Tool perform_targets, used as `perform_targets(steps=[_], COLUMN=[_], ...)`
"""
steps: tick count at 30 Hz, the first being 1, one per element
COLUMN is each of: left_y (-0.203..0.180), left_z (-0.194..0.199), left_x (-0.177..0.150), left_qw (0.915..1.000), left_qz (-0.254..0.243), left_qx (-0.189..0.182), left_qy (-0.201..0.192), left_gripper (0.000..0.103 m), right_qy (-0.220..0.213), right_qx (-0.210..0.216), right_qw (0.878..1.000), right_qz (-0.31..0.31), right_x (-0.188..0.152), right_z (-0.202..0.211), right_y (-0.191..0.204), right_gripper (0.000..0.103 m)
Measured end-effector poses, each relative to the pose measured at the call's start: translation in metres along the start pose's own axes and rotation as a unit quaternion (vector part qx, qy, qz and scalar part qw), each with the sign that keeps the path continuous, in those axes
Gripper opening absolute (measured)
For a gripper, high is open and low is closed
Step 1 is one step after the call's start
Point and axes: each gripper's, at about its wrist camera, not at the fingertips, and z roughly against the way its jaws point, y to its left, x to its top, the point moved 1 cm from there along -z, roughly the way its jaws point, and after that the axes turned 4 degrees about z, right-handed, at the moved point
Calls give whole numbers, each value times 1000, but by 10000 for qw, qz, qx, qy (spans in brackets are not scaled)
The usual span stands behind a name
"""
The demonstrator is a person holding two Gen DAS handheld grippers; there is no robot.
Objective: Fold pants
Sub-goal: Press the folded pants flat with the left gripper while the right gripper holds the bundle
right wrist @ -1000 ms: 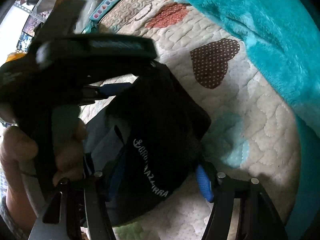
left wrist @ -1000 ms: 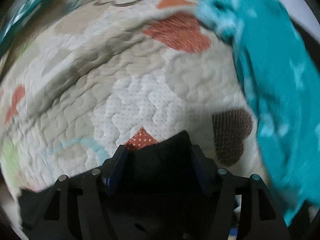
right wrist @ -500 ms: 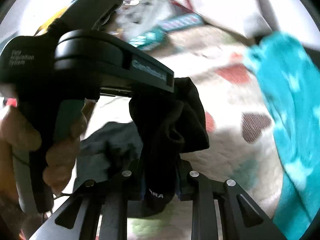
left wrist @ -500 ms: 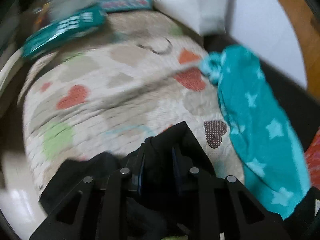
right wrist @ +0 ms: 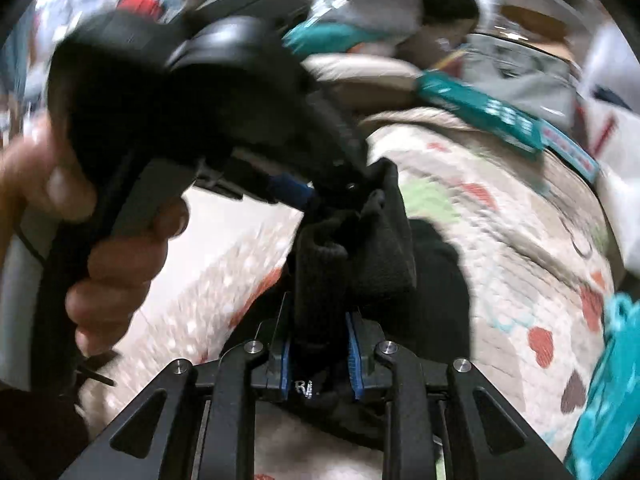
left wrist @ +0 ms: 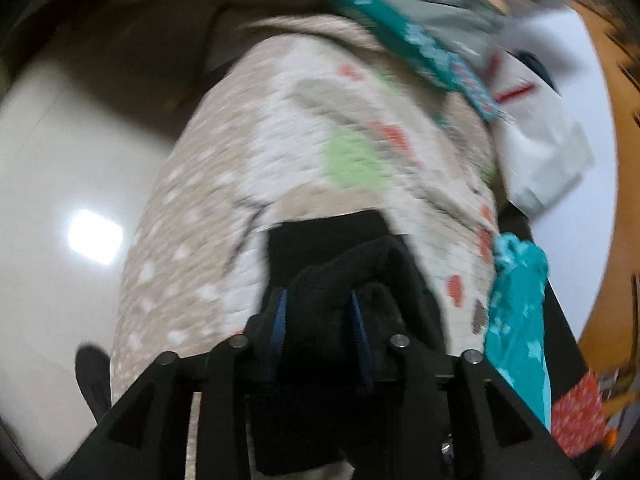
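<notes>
Gripping black pants (left wrist: 320,292) between both grippers

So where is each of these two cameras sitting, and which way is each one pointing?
Left wrist: rides on the left gripper, looking along its fingers at the black pants they pinch, above the heart-print quilt.
Right wrist: rides on the right gripper, looking along its fingers at the same black pants; the left gripper and the person's left hand show too.
Shared: the pants, the quilt, the teal blanket.
</notes>
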Motion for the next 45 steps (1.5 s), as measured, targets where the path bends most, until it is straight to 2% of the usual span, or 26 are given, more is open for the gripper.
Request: perform_targets(steps=[1,4,6,8,9,12,15,18,20,21,23,26,28,32,33,35,39,40,42,44,45], left_y=[11,33,42,47,51,58,57,40,21,15,13,22,26,28,32,34,35,32,28,24,23], left_z=[-4,-8,-4,2,6,21,42,54,52,46,27,-8,-12,-10,-11,-14,-13,-13,-12,-9,-8], left_x=[0,2,2,3,3,3,2,-4,-11,-14,-19,-26,-29,-28,-28,-29,-32,-35,-39,-43,-43], left_qw=[9998,9974,9952,9936,9926,9897,9901,9915,9933,9942,9959,9978,9973,9972,9969,9962,9943,9946,9956,9968,9969], left_qz=[186,688,901,1041,1110,1289,1206,859,484,346,275,493,614,593,694,852,1042,1009,921,792,768], left_qx=[-1,-192,-361,-437,-490,-598,-395,-385,-181,-6,286,337,286,326,269,108,-215,-235,-132,78,151], left_qy=[26,124,109,46,13,-187,-603,-903,-1030,-1017,-816,-284,-284,-311,-274,-168,52,89,70,-2,-34], left_gripper=[33,38,39,40,41,41,41,41,45,49,51,51,53,56,58,59,61,61,62,62,62], right_qy=[100,239,202,149,100,6,1,-15,-62,-63,-28,35,110,183,240,412,607,658,739,786,821], right_qx=[-39,-256,-334,-245,-260,-349,-225,-110,-156,-198,-290,-207,-137,-257,-227,-140,-227,-262,-273,-236,-165], right_qw=[9998,9965,9943,9935,9925,9899,9917,9980,9998,9994,9964,9923,9904,9887,9891,9876,9827,9815,9761,9724,9709], right_qz=[173,764,995,1103,1189,1374,1262,629,59,-266,-797,-1223,-1371,-1467,-1438,-1511,-1734,-1779,-2024,-2185,-2245], right_x=[-2,-12,-15,-16,-18,-25,-36,-43,-44,-44,-41,-37,-32,-22,-24,-23,-31,-34,-43,-48,-48], right_z=[-9,-27,-27,-20,-15,4,24,48,57,57,49,33,17,-8,-10,-19,-24,-26,-28,-28,-28], right_y=[8,29,38,44,45,42,25,-10,-38,-56,-86,-107,-111,-105,-99,-98,-110,-114,-126,-134,-137], right_gripper=[27,42,62,71,72,73,73,73,73,73,73,73,73,73,66,42,42,44,65,73,74])
